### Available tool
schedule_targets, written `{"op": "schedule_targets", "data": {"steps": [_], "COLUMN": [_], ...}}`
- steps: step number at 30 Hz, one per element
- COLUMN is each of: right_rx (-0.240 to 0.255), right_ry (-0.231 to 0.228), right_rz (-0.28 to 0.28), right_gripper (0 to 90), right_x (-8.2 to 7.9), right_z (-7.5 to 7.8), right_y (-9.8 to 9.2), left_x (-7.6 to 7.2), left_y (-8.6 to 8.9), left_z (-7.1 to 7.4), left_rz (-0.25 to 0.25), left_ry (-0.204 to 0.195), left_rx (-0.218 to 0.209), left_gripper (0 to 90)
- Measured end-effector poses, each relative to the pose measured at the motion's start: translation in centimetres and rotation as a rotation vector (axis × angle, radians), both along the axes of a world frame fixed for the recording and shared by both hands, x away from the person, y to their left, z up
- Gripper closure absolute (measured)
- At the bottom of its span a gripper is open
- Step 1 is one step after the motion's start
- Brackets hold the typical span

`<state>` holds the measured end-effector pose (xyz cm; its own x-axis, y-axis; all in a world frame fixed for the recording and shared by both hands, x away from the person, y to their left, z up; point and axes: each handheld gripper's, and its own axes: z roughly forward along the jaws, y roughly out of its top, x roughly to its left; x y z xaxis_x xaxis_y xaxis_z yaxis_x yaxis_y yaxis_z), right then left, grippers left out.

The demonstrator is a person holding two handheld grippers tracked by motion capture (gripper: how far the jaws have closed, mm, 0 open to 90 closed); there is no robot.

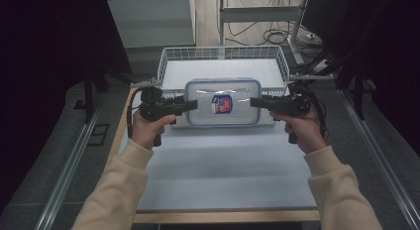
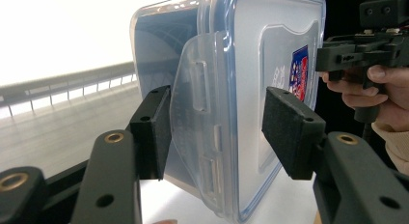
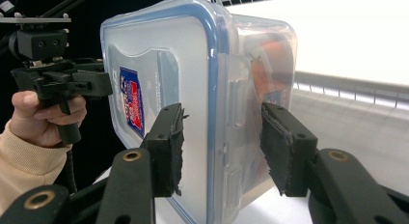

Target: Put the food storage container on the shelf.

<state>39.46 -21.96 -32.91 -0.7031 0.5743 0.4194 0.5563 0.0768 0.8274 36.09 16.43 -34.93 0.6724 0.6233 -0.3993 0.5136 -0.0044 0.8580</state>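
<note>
One clear plastic container (image 1: pixel 223 102) with a blue-rimmed lid hangs between your two grippers, level and lid up, just at the near edge of the white wire basket (image 1: pixel 168 55). A red and blue label (image 1: pixel 222 104) sits at the middle of the lid. In the right gripper view something orange and red (image 3: pixel 270 52) shows through the clear wall, too blurred to tell what it is.

Your left gripper (image 1: pixel 190 105) takes the container's left short end, and your right gripper (image 1: pixel 256 102) takes the right short end. In the left gripper view the jaws straddle the end with its lock flap (image 2: pixel 197 93); one pad lies against the underside, but the pad on the lid side looks slightly off the lid, so I cannot tell how firmly it clamps. In the right gripper view the jaws sit close on both sides of the end and are closed on it.

Your left hand (image 1: pixel 147 128) and right hand (image 1: pixel 303 128) hold the grips from below, cream sleeves (image 1: pixel 116 183) reaching in from the near side. Under it all lies the pale table (image 1: pixel 223 165).
</note>
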Motion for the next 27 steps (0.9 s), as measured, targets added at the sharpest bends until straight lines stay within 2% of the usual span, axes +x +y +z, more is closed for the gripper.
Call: {"op": "schedule_targets", "data": {"steps": [7, 12, 15, 20, 27], "right_rx": [-0.005, 0.006, 0.003, -0.01, -0.007], "right_ry": [-0.007, 0.008, 0.005, 0.004, 0.009], "right_rz": [-0.002, -0.003, -0.004, -0.01, -0.026], "right_gripper": [52.1, 52.0, 52.0, 51.9, 51.8], "right_x": [0.6, 1.6, 2.0, 3.4, 5.2], "right_z": [1.0, 1.5, 1.9, 3.4, 4.6], "right_y": [0.2, 0.2, 0.2, 0.4, 0.5], "left_x": [0.7, 1.4, 2.1, 3.8, 5.7], "left_y": [0.1, 0.1, 0.1, 0.3, 0.2], "left_z": [0.9, 1.7, 2.2, 3.4, 4.3], "left_rz": [0.005, 0.009, 0.005, -0.001, 0.002], "left_ry": [-0.001, 0.001, 0.003, 0.003, 0.018], "left_rx": [0.002, 0.012, 0.01, 0.017, 0.013], "left_gripper": [45.6, 45.5, 45.5, 45.4, 45.0]}}
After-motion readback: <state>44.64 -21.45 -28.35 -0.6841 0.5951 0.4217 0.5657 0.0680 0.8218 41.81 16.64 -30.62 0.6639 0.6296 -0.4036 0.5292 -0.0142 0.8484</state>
